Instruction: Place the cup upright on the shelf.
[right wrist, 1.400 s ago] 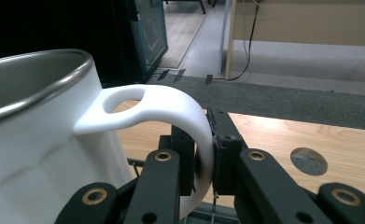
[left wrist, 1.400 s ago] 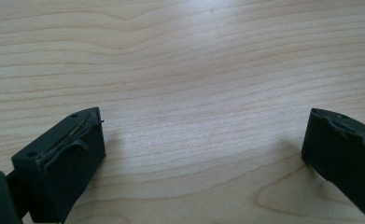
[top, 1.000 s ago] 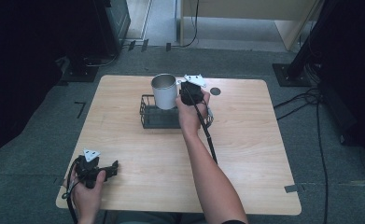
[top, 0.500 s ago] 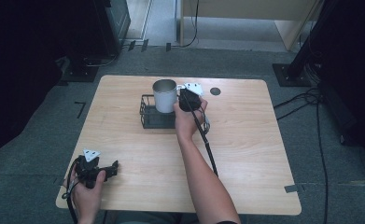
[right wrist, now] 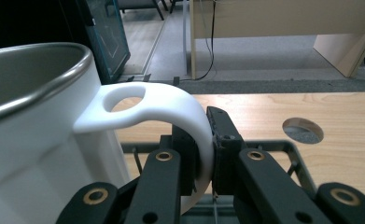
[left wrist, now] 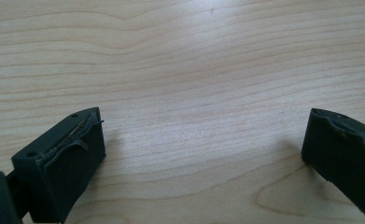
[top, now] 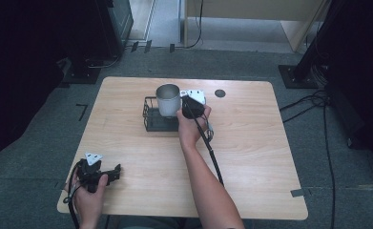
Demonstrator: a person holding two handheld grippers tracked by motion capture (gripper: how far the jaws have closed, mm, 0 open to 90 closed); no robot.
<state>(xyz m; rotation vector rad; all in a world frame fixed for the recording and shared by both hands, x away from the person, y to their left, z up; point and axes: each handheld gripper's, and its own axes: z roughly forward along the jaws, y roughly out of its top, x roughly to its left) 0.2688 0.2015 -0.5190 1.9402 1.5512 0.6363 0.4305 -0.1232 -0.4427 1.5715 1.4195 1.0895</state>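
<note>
Gripping a white mug [top: 168, 99] by its handle [right wrist: 189, 121], the right gripper [right wrist: 203, 154] holds it over a black wire rack [top: 151, 118] on the bench [top: 251, 143].

The left gripper [top: 111, 172] rests near the bench's front corner, fingers [left wrist: 63, 158] wide apart and empty.

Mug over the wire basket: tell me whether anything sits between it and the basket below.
Nothing visible. The right gripper holds the mug by its handle over the basket, jaws closed on the handle. The basket's visible part looks empty; the mug hides the rest.
</note>
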